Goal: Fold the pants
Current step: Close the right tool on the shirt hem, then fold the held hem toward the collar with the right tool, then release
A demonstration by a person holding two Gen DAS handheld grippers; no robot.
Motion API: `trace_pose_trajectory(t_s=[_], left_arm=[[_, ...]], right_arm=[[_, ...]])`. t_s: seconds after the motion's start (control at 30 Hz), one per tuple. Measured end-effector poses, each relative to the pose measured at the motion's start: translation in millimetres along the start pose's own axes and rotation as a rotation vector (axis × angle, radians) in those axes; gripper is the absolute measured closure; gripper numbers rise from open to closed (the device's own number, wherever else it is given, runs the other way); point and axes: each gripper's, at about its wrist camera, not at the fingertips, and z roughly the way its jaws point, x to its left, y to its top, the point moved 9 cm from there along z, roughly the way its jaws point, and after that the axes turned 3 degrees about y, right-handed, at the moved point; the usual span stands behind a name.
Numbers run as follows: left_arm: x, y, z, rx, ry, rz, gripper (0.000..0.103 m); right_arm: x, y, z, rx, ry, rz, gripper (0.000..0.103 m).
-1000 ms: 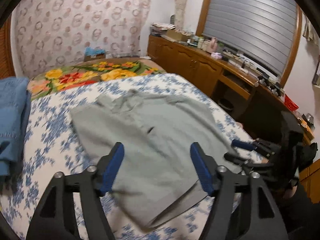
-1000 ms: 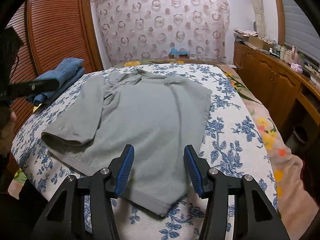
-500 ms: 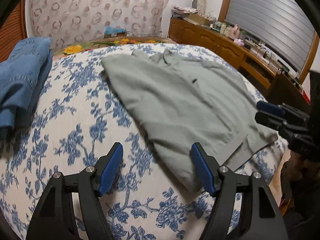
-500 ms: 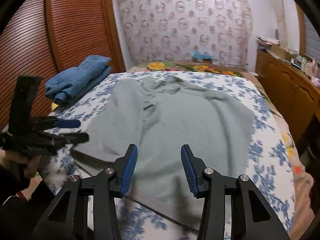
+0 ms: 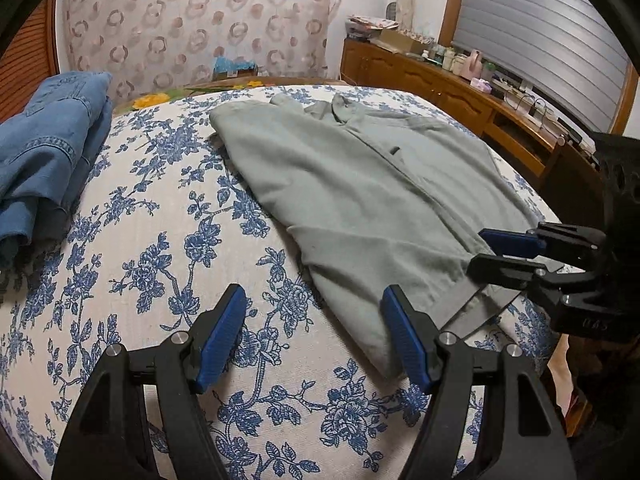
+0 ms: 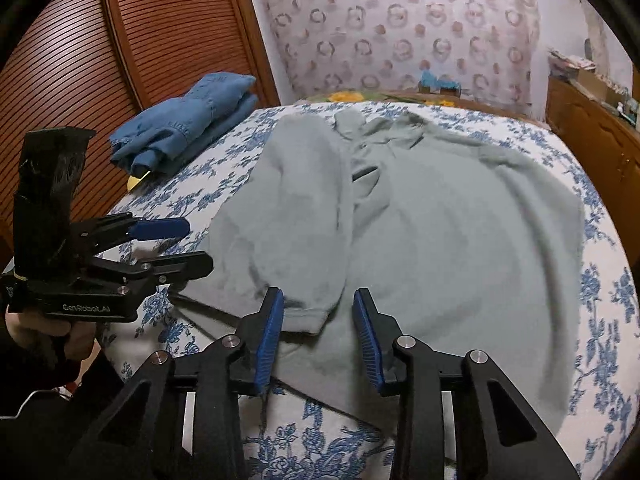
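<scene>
A grey-green garment lies flat across the floral bedspread, its hem at the near edge. Left gripper hovers wide open, empty, over bare bedspread beside it — right gripper likewise parted, empty, above the sleeve cuff. Folded denim sits well apart.

Grey-green garment, spread flat on the bed, collar at the far end, hem at the near edge. Left sleeve folded in over the body, its cuff lying near the hem. Softly creased, with a small dark slit on the chest. Well apart at the bed's far left, blue denim, folded into a thick stack of layers.
</scene>
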Motion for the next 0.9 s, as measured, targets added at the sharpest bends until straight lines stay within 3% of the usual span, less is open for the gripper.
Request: trace_pose_trajectory(t_s=[0.03, 0.2, 0.3, 0.53, 0.9], left_arm=[[-0.3, 0.2, 0.1, -0.001, 0.005, 0.004, 0.031], [-0.2, 0.6, -1.1, 0.002, 0.005, -0.007, 0.031], [0.9, 4.4, -6.6, -0.013, -0.017, -0.032, 0.031], [-5.6, 20.0, -23.0, -0.064, -0.028, -0.032, 0.031], [-25.5, 32.2, -18.2, -0.057, -0.047, 0.007, 0.031]], right_arm=[[2.3, 0.8, 0.4, 0.001, 0.004, -0.001, 0.069], [7.4, 4.1, -0.9, -0.008, 0.011, -0.036, 0.096], [8.6, 8.1, -7.9, -0.046, 0.001, -0.053, 0.098], [-1.9, 24.2, -51.1, -0.157, -0.136, -0.132, 0.099], [-11.0, 20.4, -103.3, -0.242, -0.299, -0.184, 0.099]])
